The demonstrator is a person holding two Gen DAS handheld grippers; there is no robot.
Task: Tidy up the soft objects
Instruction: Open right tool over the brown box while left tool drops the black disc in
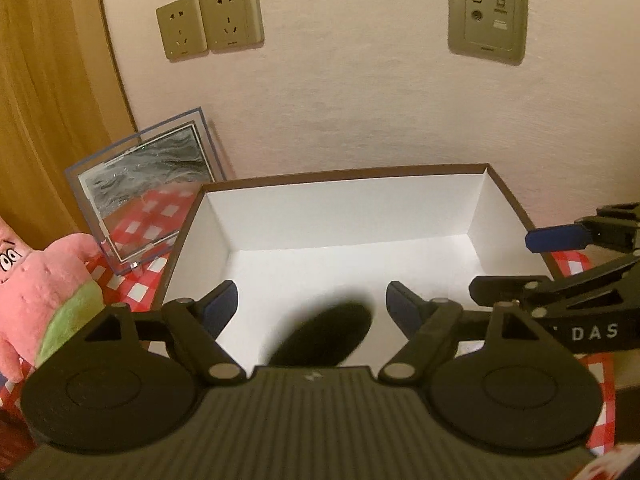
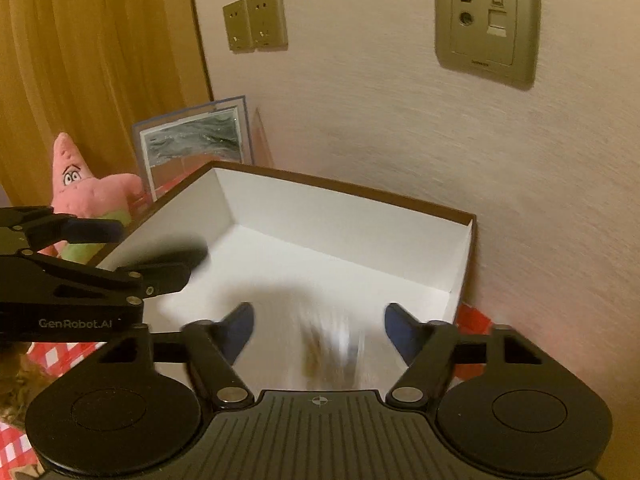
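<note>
Pink plush (image 1: 38, 280): lower left of left-wrist view, stood on the checked bench (image 1: 136, 292) beside the box, not yet packed.
Left tool (image 1: 312, 304): spread over the box, dark blurred object (image 1: 324, 336) between the pads, apparently dropping in.
Box (image 1: 348, 216): centre, open, white inside, set to collect the soft items.
Right tool (image 2: 320, 332): spread, blurred brownish object (image 2: 328, 352) falling between the pads, so likely a release.

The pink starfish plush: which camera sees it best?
The right wrist view: the pink starfish plush shows its pointed head and face, though the left gripper hides its lower part. The left wrist view cuts it off at the frame's left edge.
</note>
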